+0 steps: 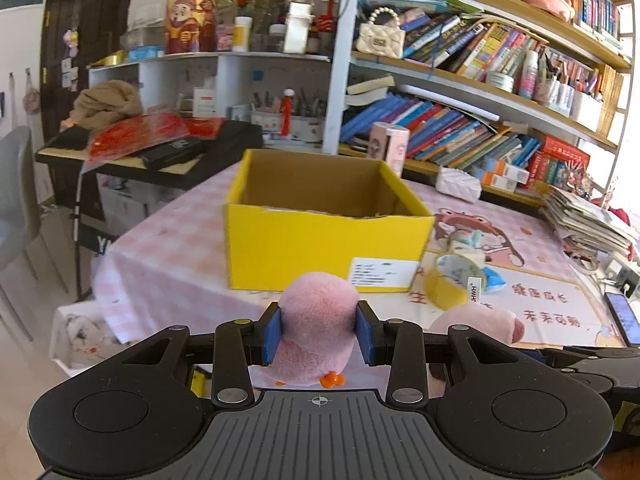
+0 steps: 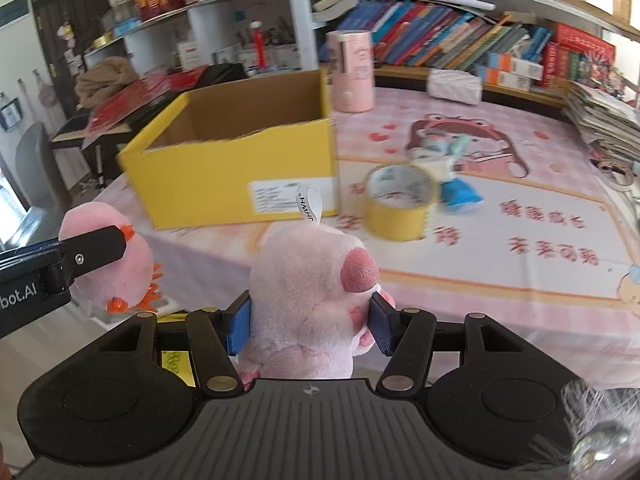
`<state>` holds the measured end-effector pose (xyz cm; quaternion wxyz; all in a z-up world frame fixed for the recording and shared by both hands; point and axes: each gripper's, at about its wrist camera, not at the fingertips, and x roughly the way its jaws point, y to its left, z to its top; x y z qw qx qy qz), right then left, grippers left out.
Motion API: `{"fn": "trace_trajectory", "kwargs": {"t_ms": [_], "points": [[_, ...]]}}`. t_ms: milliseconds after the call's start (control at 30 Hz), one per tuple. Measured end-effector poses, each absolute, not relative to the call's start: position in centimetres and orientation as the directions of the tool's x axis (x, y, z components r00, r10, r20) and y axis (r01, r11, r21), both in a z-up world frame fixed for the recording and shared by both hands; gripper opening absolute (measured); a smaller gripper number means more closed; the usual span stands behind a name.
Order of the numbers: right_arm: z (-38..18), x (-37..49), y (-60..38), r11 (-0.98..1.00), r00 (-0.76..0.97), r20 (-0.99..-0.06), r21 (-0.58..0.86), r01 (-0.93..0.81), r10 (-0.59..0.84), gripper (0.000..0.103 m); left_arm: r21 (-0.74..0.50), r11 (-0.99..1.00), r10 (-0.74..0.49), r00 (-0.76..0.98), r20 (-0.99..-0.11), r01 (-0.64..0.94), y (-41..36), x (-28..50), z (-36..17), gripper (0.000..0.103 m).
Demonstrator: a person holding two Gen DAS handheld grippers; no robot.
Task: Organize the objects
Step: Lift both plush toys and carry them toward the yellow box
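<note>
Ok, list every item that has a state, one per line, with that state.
left hand-held gripper: shut on pink bird plush
pink bird plush: clamped between blue pads, held off the table
right hand-held gripper: shut on pink pig plush
pink pig plush: clamped, snout pointing right
yellow box: open-topped, upright on the table; contents hidden
yellow tape roll: lying flat beside the box

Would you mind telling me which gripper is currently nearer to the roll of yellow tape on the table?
The right gripper, I'd judge. Holding the pink pig plush, it sits just short of the yellow tape roll, slightly left of it. The left gripper, holding the pink chick plush, is farther left, facing the yellow box.
</note>
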<state>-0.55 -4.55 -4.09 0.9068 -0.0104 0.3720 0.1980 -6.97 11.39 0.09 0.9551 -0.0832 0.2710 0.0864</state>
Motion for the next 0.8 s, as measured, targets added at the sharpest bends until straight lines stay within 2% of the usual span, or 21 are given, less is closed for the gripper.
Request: {"fn": "trace_trajectory", "kwargs": {"t_ms": [367,800], "points": [[-2.7,-2.7,-1.8,0.906,0.659,-0.651,0.110,-0.409,0.377,0.056,-0.130,0.966,0.135,0.867,-0.480,-0.223,13.7,-9.1,1.2,0.037],[-2.1,-2.8,-1.9,0.913,0.679,-0.638,0.097,-0.397,0.363,0.056,-0.139,0.971,0.112,0.880,-0.461,-0.196,13.7,-9.2,1.4,0.037]]}}
